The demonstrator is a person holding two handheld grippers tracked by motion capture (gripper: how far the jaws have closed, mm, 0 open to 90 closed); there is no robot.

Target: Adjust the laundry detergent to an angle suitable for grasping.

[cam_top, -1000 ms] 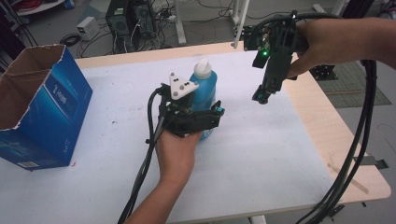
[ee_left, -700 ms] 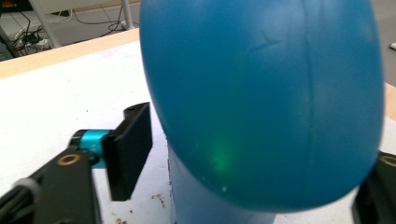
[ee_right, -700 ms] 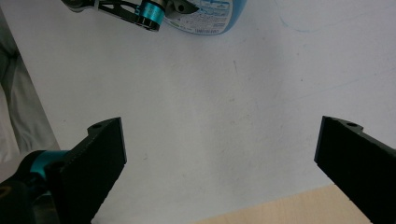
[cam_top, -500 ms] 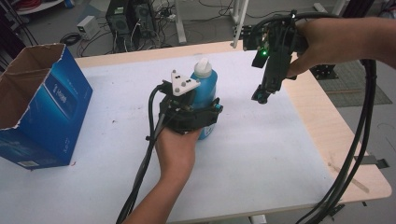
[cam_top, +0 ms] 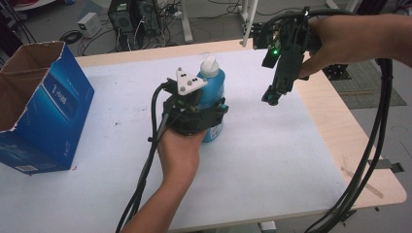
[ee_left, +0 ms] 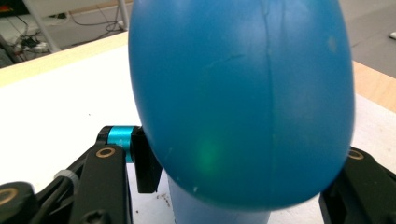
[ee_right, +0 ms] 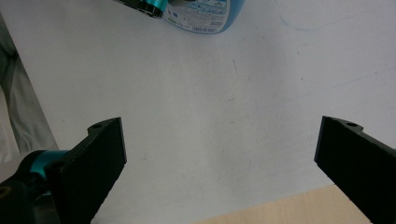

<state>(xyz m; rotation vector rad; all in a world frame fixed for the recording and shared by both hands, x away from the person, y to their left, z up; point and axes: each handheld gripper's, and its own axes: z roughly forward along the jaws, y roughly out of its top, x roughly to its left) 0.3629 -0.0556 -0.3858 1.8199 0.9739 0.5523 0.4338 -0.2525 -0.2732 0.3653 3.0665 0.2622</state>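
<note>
High view is showing a white table (cam_top: 272, 160) with a wooden border along its far and right edges. A blue bottle (cam_top: 214, 90) with a white cap (cam_top: 209, 65) is standing upright near the middle of the surface, a little toward the far edge. The left gripper (cam_top: 206, 114) is reaching the bottle from the near side, and its jaws have just been closing with the bottle between them; now they are pinching the lower body of the bottle, one jaw on each side. The left hand (cam_top: 180, 150) is holding this gripper from behind, and the grey three-cornered plate is sitting on top of it, just beside the bottle neck.

Left gripper view is showing the blue bottle (ee_left: 243, 102) very close, with the black jaws pressing against its two sides and the white surface under it.

The right gripper (cam_top: 272, 99) is hanging above the far right part of the surface, well apart from the bottle, pointing down, with the right hand (cam_top: 340, 41) holding it from above. In the right gripper view its jaws are standing spread wide with nothing between them, and the white surface is lying below them.

A blue cardboard box (cam_top: 46, 111) with open top is standing at the left edge of the table, well apart from the bottle
</note>
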